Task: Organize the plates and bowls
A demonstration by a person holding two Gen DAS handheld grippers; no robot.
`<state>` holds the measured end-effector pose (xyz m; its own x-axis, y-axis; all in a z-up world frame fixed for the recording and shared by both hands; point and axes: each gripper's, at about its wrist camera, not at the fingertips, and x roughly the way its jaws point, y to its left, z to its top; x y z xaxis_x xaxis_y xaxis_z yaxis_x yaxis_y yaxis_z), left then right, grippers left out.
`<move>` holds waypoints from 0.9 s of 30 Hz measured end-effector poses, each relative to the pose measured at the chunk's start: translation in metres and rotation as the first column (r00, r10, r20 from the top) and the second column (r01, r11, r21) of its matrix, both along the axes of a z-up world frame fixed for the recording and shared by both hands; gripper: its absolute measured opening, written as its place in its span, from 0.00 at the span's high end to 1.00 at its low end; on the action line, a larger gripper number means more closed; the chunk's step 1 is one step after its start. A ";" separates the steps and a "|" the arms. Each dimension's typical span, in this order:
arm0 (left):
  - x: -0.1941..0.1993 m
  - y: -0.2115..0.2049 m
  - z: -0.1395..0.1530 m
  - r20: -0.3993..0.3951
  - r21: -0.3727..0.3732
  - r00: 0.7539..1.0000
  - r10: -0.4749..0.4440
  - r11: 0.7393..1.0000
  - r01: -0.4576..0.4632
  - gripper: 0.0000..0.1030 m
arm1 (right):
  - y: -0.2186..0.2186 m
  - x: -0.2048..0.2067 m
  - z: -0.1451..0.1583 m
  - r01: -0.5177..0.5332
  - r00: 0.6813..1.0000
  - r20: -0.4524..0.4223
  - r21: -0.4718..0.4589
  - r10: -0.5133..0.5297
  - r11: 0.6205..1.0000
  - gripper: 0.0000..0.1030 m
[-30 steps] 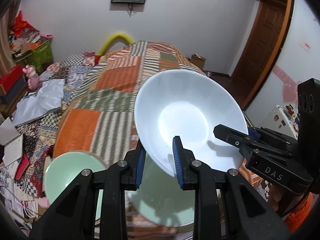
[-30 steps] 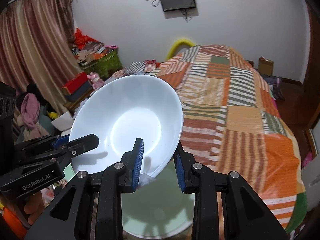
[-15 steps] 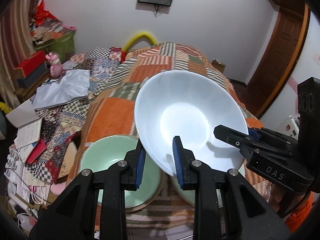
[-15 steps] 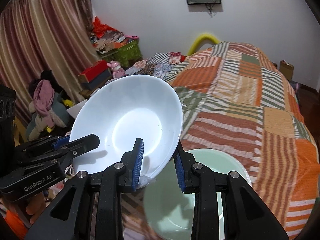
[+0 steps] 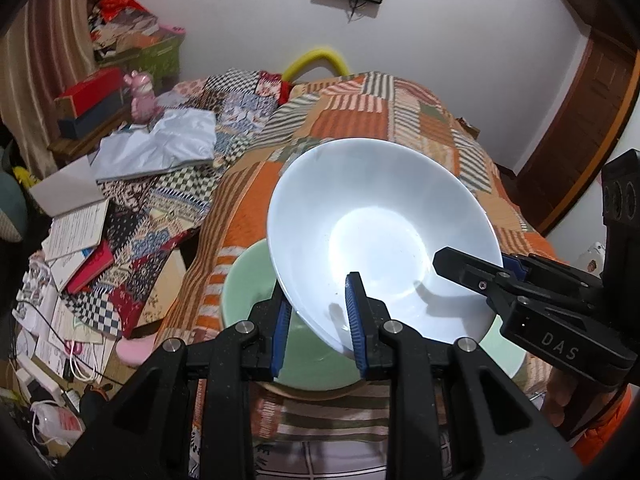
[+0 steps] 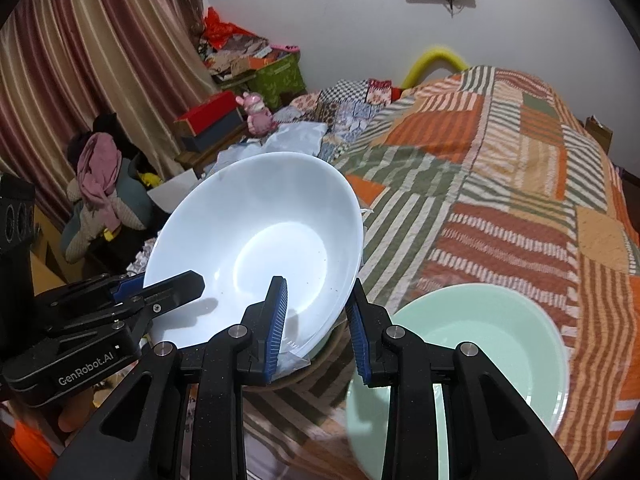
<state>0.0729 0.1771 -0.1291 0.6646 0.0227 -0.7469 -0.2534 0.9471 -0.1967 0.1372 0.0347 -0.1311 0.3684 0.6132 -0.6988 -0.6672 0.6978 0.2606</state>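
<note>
With both the left gripper and right gripper clamped on the white bowl's near rim, we hold it tilted above the left green bowl, judging nesting comes next, needing levelling and lowering.

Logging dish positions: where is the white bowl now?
The white bowl is held tilted above the patchwork bedspread, its rim pinched by the left claw and right claw, over a green bowl.

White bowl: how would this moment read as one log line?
white bowl | rim gripped by left tool and right tool | tilted above green bowl
</note>
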 end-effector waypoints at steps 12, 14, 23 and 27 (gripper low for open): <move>-0.005 0.024 -0.036 -0.082 -0.033 0.996 0.021 0.999 -0.024 0.74 | 0.023 -0.005 -0.024 -0.037 0.997 -0.070 -0.046 0.034 0.998 0.74; -0.004 0.026 -0.041 -0.092 -0.036 0.996 0.021 0.999 -0.024 0.74 | 0.026 -0.005 -0.028 -0.040 0.996 -0.081 -0.052 0.036 0.998 0.74; -0.005 0.032 -0.049 -0.108 -0.043 0.994 0.014 0.999 -0.019 0.74 | 0.032 -0.004 -0.039 -0.059 0.992 -0.113 -0.075 0.050 0.995 0.74; -0.003 0.031 -0.052 -0.121 -0.044 0.993 0.010 0.999 -0.016 0.74 | 0.032 -0.003 -0.038 -0.063 0.993 -0.107 -0.081 0.054 0.995 0.74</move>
<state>0.0700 0.2084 -0.1813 0.5697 -0.0044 -0.8218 -0.2900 0.9346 -0.2060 0.1337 0.0668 -0.1696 0.2556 0.5692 -0.7815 -0.6798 0.6806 0.2734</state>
